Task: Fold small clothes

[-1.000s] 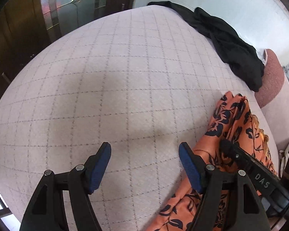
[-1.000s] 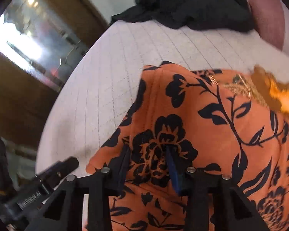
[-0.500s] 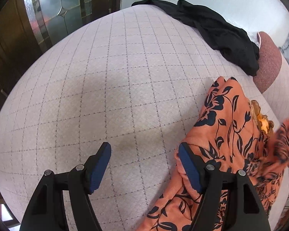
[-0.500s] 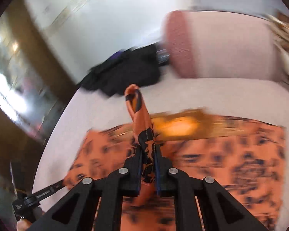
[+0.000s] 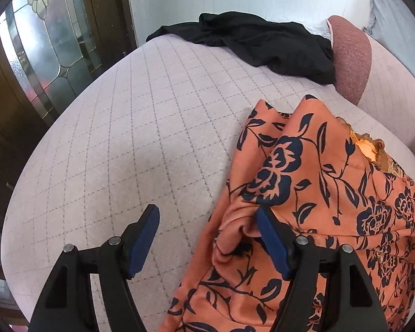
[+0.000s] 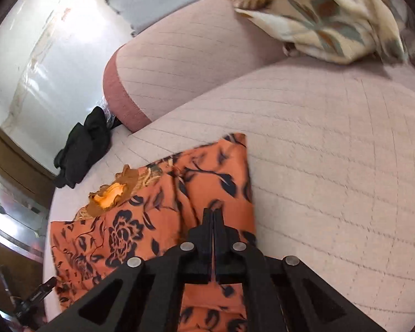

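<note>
While the person's two grippers point down at a quilted pink bed (image 5: 141,127), the scene reads from left to right:

Door: dark wood with leaded glass (image 5: 49,55), at 9 to 10 o'clock in the left wrist view.
Left gripper (image 5: 207,238): jaws stand wide — nothing pressed between them; the left blue pad (image 5: 144,240) hangs over bare bed, the right pad lies against a bunched fold of cloth.
Black garment (image 5: 265,44): crumpled at 12 o'clock, at the bed's far edge, well apart from the grippers.
Orange floral garment (image 5: 332,182): spread on the bed at 3 to 5 o'clock in the left wrist view, with a gold trim patch (image 6: 110,193) near its top edge.
Pink bolster (image 5: 348,58): at 1 o'clock, touching the black garment.
Right gripper (image 6: 213,215): jaws closed tight, having just been closing — no cloth visible between the tips; it sits above the orange floral garment's right edge.
Patterned cream cloth (image 6: 318,19): heaped at 1 o'clock in the right wrist view.
</note>
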Demonstrator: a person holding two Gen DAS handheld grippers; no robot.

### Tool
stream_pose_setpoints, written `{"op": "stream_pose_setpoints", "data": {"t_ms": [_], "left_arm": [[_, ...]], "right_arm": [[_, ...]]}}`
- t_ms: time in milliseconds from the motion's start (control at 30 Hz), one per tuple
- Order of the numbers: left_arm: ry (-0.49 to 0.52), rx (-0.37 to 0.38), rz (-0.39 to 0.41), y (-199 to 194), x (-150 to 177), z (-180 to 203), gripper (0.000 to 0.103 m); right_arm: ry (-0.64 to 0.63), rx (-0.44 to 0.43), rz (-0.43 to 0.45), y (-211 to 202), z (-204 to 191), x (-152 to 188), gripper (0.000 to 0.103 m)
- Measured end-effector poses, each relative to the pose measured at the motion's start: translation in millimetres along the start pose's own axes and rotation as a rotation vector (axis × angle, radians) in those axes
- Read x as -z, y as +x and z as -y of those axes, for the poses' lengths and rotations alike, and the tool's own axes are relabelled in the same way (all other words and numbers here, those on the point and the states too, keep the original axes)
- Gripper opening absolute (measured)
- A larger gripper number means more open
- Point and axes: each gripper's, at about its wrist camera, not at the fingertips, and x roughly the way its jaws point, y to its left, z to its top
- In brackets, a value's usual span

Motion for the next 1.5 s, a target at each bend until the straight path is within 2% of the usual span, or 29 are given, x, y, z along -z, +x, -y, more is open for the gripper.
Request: {"op": "stream_pose_setpoints", "data": {"t_ms": [67,133,233,300,333,367,433,500,533,567,600,633,700,733,833,867,933,967,1100,1267,1367,1433,1500], "left_arm": [[-0.003,-0.001,-0.009,1,1,-2,0.073],[-0.003,0.0,-0.017,4,0,-2,0.073],[-0.007,0.008,-0.033,3,4,-4,0.073],[-0.013,0.016,-0.045,7,4,-4,0.073],[-0.016,0.02,-0.05,8,4,-5,0.073],[-0.017,0.024,-0.053,9,3,-5,0.073],[-0.009,0.022,-0.054,10,2,-4,0.073],[-0.004,0.02,-0.055,10,2,-3,0.073],[-0.006,0.023,-0.056,10,2,-3,0.073],[-0.009,0.026,-0.057,10,2,-3,0.073],[-0.013,0.029,-0.057,9,1,-4,0.073],[-0.02,0.035,-0.055,8,1,-5,0.073],[-0.029,0.042,-0.046,5,0,-8,0.073],[-0.029,0.047,-0.038,3,0,-8,0.073],[-0.024,0.07,-0.029,0,1,-6,0.073],[-0.018,0.076,-0.031,1,1,-4,0.073],[0.01,0.062,-0.038,2,3,2,0.073],[0.029,0.054,-0.045,4,5,6,0.073],[0.075,0.054,-0.082,14,10,19,0.073],[0.07,0.056,-0.094,16,11,19,0.073],[0.07,0.054,-0.096,16,12,19,0.073],[0.072,0.052,-0.096,16,11,19,0.073],[0.066,0.06,-0.102,15,11,18,0.073]], "right_arm": [[0.032,-0.055,-0.04,0,9,0,0.005],[0.07,-0.123,-0.024,-3,9,-3,0.005],[0.054,-0.165,-0.01,3,-5,-11,0.008],[0.043,-0.171,-0.06,21,-17,-17,0.035],[0.048,-0.172,-0.077,28,-22,-18,0.066],[0.055,-0.169,-0.075,35,-27,-18,0.074],[0.039,-0.132,-0.072,47,-33,-19,0.074],[0.014,-0.123,-0.104,62,-41,-16,0.065],[-0.016,-0.099,-0.121,70,-45,-15,0.047],[-0.068,-0.064,-0.136,74,-53,-12,0.019],[-0.123,-0.034,-0.168,77,-61,-8,0.011],[-0.163,-0.009,-0.165,75,-69,-6,0.009],[-0.233,0.023,-0.107,57,-83,-3,0.007],[-0.24,0.007,-0.045,38,-87,-4,0.007],[-0.219,-0.009,0.079,-8,-82,-7,0.006],[-0.206,0.002,0.096,-15,-76,-7,0.006],[-0.187,0.103,0.128,-22,-58,-4,0.006],[-0.171,0.125,0.119,-20,-48,-3,0.006],[-0.031,0.03,-0.141,31,-4,8,0.011],[-0.023,0.055,-0.097,20,-5,3,0.013],[-0.041,0.124,0.02,-5,-15,-3,0.015],[-0.087,0.103,0.068,-13,-31,-1,0.015],[-0.136,0.053,0.035,-8,-47,7,0.015]]}}
